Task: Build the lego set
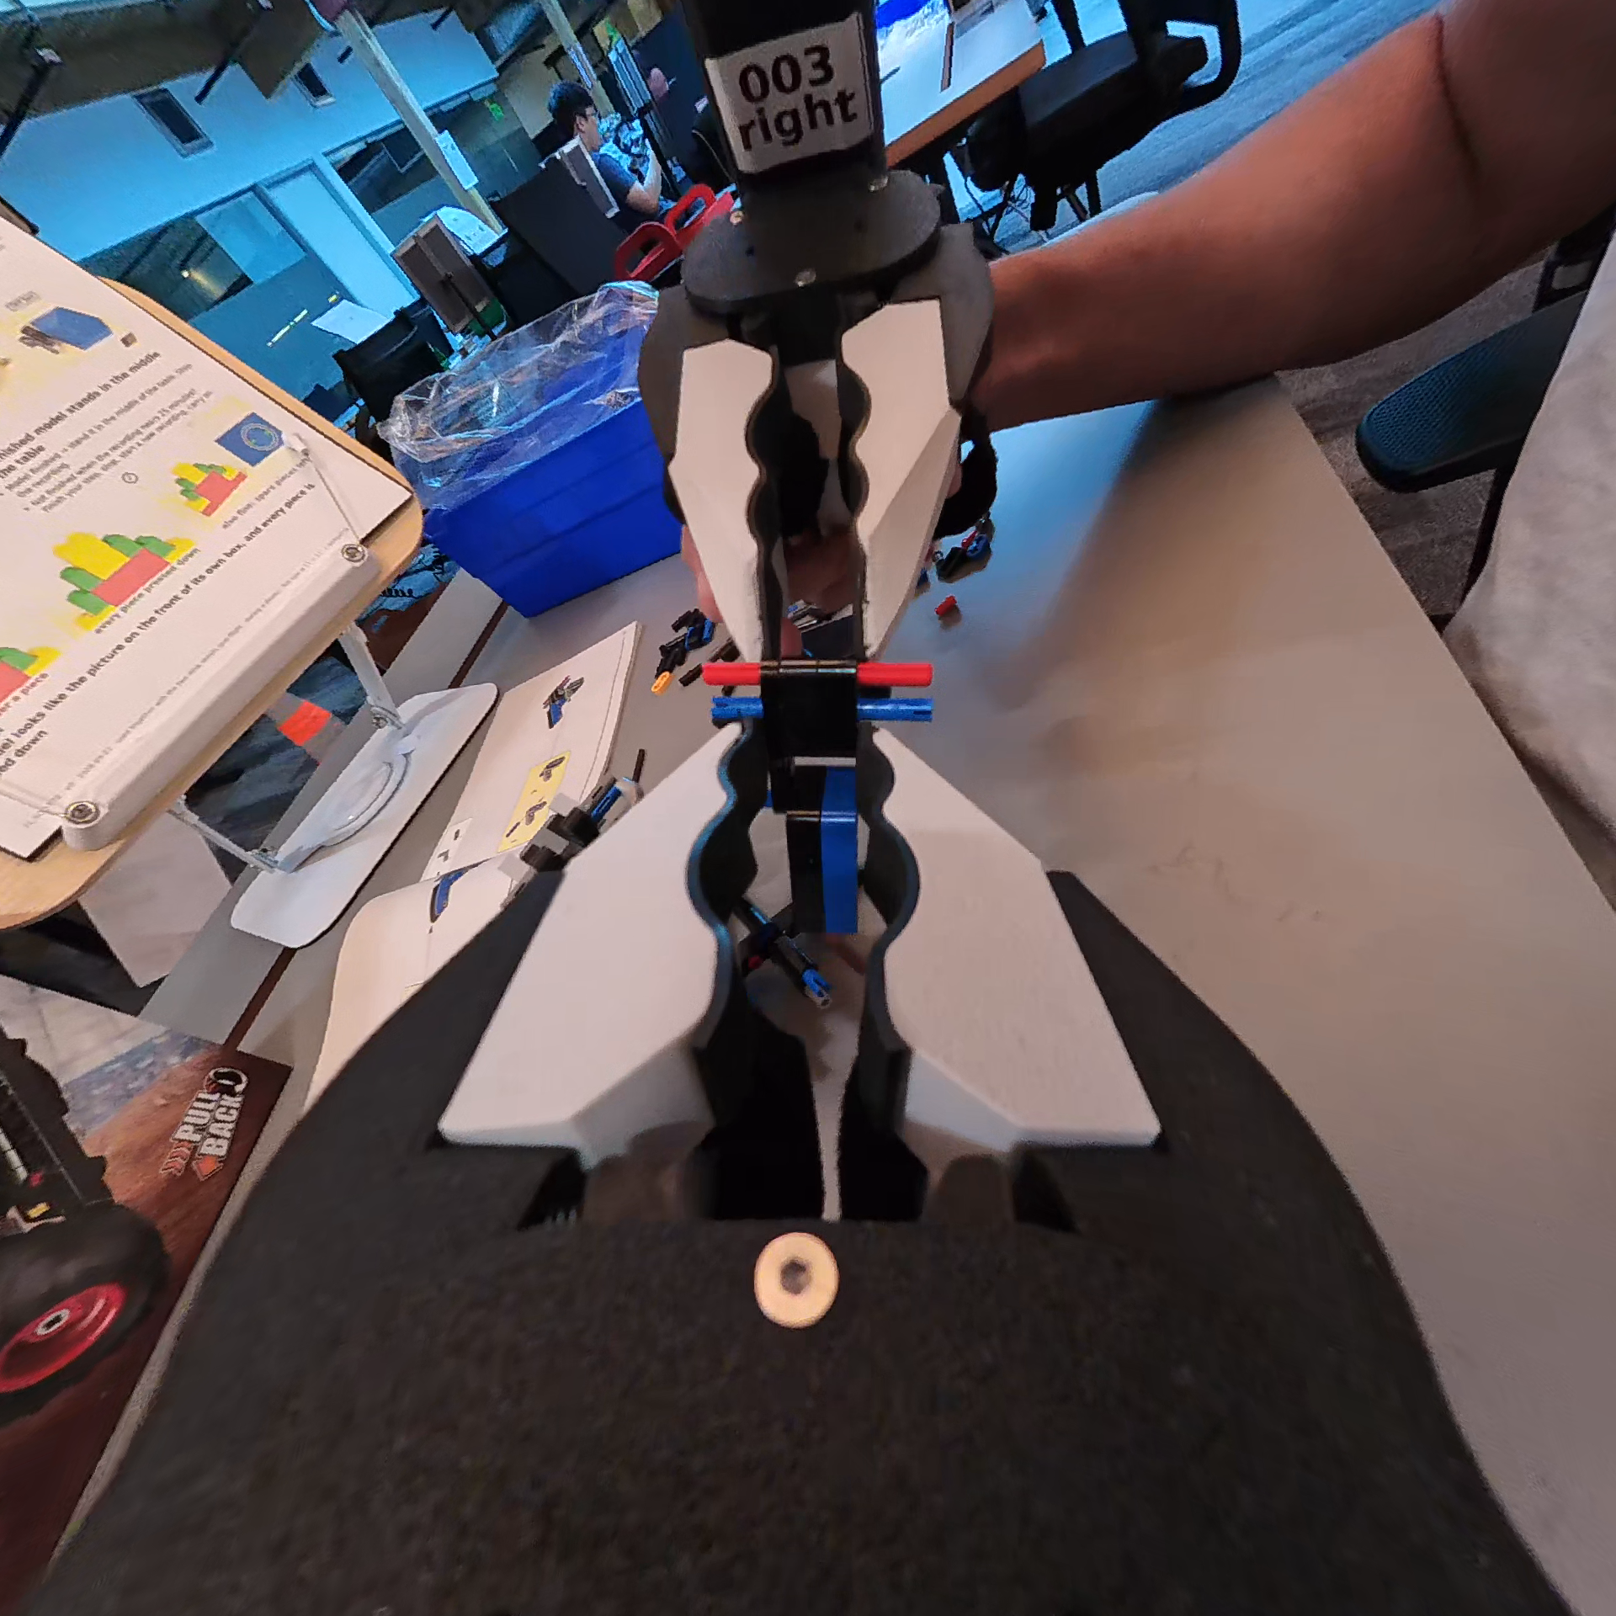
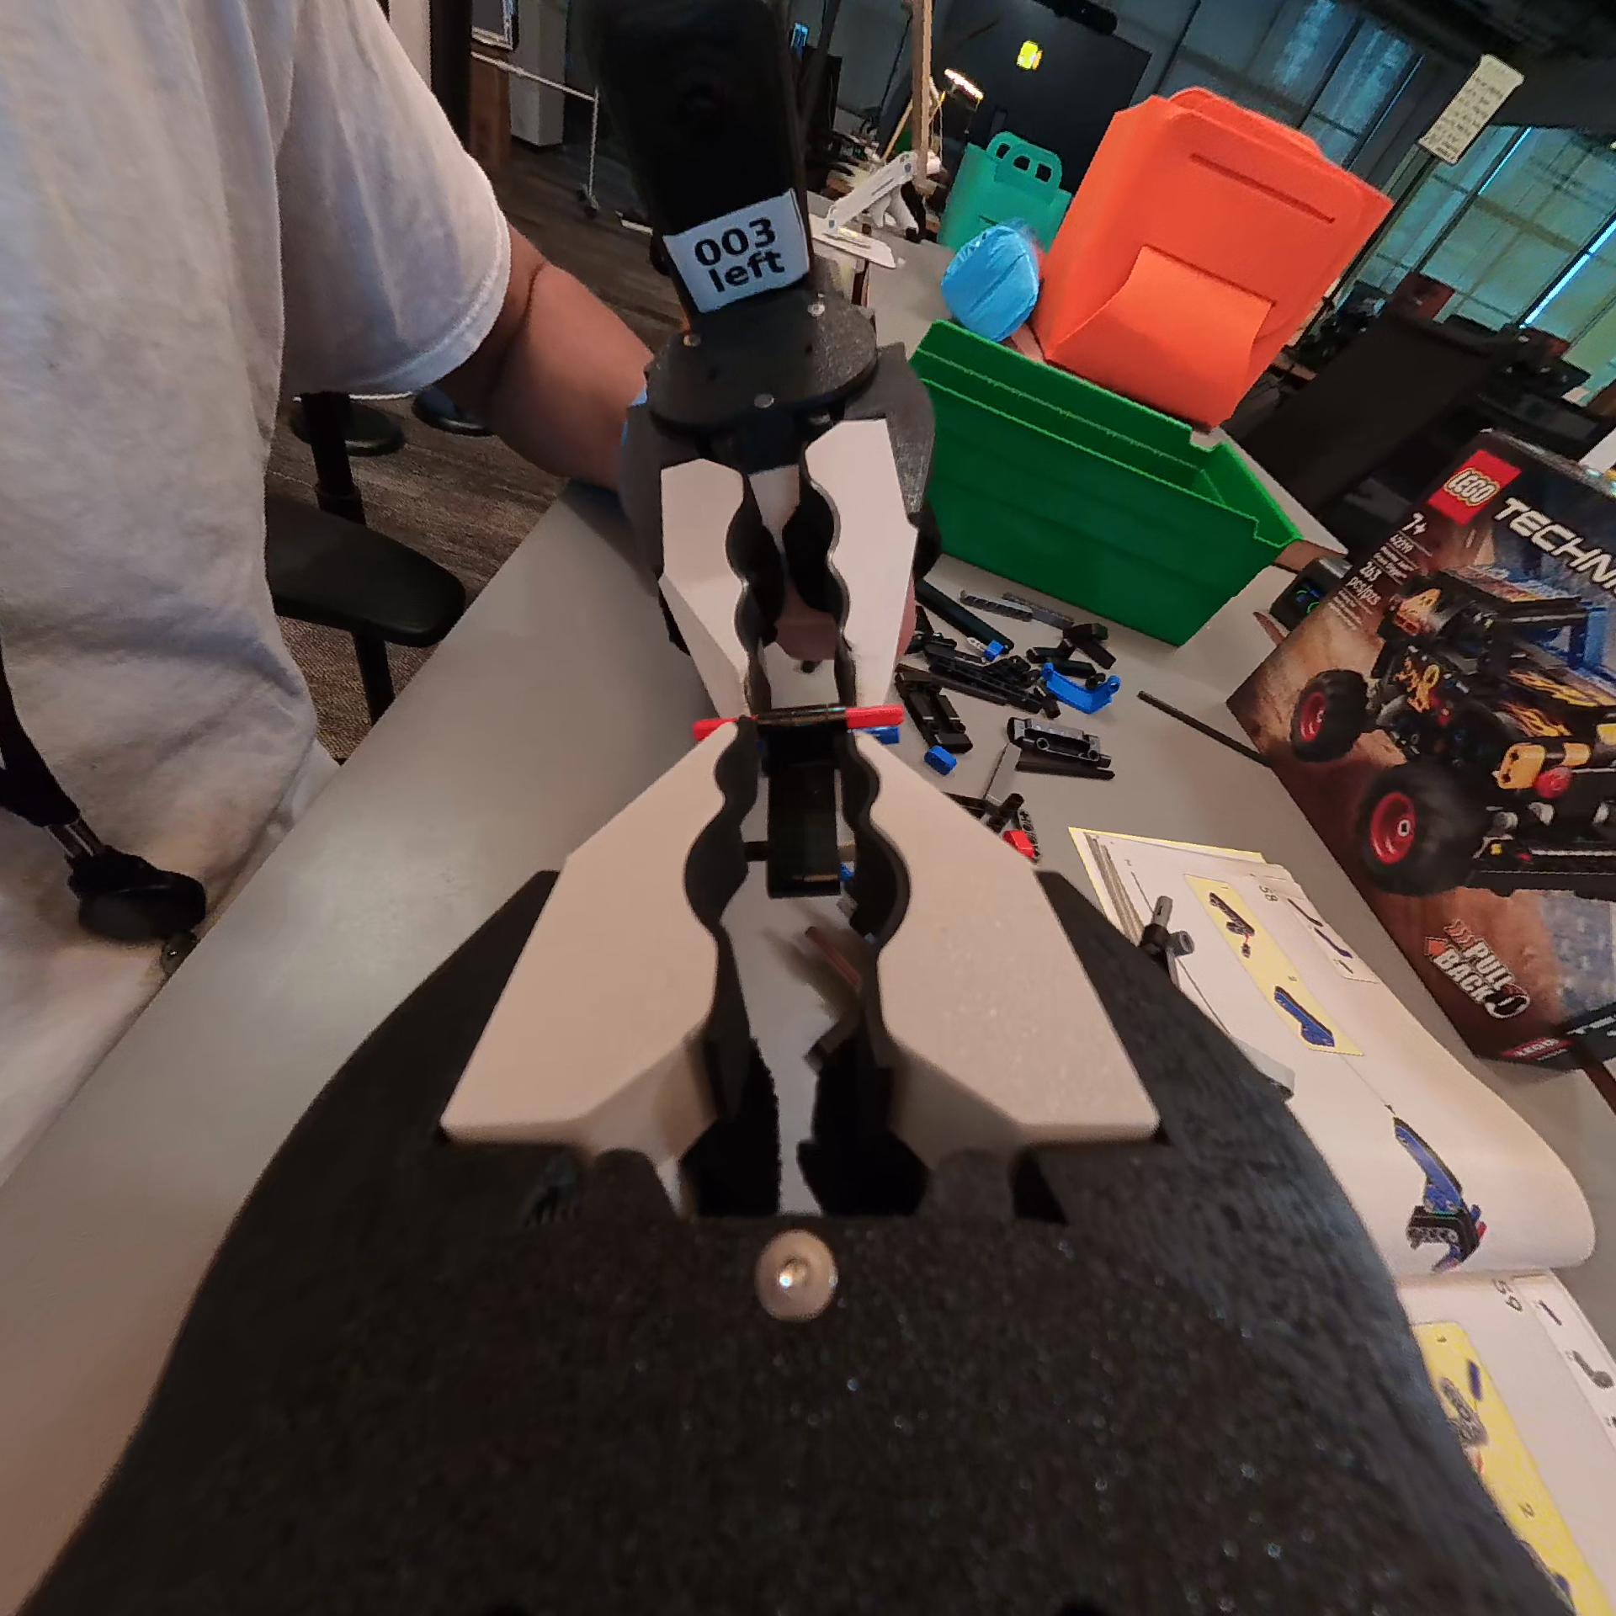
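Note:
A small lego assembly (image 1: 809, 743) of black beams, with a red axle (image 1: 896, 673) and blue pins (image 1: 896, 710) across it and a blue curved piece (image 1: 838, 839), hangs above the grey table (image 1: 1268, 787). My left gripper (image 1: 806, 743) is shut on its lower part. My right gripper (image 1: 811, 651) comes from the opposite side, tip to tip, and is shut on the end by the red axle. In the right wrist view my right gripper (image 2: 797, 734) clamps the black assembly (image 2: 800, 822), with the left gripper (image 2: 800, 695) facing it.
Loose black, blue and red lego parts (image 2: 1006, 673) lie beyond the grippers. A green bin (image 2: 1093, 525), an orange container (image 2: 1207, 245), the set's box (image 2: 1443, 743) and an open booklet (image 2: 1268, 1006) are to the right. A blue bin (image 1: 551, 525) and an instruction stand (image 1: 175, 542) are also there. My left and right fingertips are right by each other.

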Demonstrator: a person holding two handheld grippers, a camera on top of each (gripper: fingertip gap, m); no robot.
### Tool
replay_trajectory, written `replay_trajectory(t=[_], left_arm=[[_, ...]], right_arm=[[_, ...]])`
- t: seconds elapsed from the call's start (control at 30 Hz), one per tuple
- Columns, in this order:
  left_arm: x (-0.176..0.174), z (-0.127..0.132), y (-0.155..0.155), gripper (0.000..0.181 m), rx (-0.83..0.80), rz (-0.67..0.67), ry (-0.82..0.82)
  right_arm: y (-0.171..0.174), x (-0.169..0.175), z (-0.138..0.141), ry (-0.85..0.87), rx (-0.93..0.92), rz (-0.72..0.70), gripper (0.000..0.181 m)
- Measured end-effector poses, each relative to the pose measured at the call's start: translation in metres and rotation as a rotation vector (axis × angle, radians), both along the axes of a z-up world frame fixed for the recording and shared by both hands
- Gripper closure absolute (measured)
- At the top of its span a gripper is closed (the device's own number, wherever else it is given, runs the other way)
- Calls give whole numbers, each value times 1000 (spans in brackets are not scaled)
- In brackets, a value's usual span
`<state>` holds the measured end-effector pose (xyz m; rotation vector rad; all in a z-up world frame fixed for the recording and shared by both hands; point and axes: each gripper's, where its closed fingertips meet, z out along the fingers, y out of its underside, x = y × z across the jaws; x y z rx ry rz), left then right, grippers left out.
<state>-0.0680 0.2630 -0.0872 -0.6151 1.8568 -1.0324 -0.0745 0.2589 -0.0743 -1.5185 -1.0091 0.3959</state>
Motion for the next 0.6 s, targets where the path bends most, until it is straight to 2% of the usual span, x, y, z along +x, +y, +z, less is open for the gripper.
replay_trajectory(t=[0.13,0.23,0.33,0.6], left_arm=[[0,4,3,164,-33,1,-21],[-3,13,6,164,-92,-16,-60],[-4,9,2,164,-98,-45,-61],[10,-20,7,164,236,68,-57]], right_arm=[[2,0,3,0,22,-21,164],[8,5,0,-42,7,-70,147],[12,2,-7,-123,22,-113,144],[22,13,-39,-550,88,-260,154]])
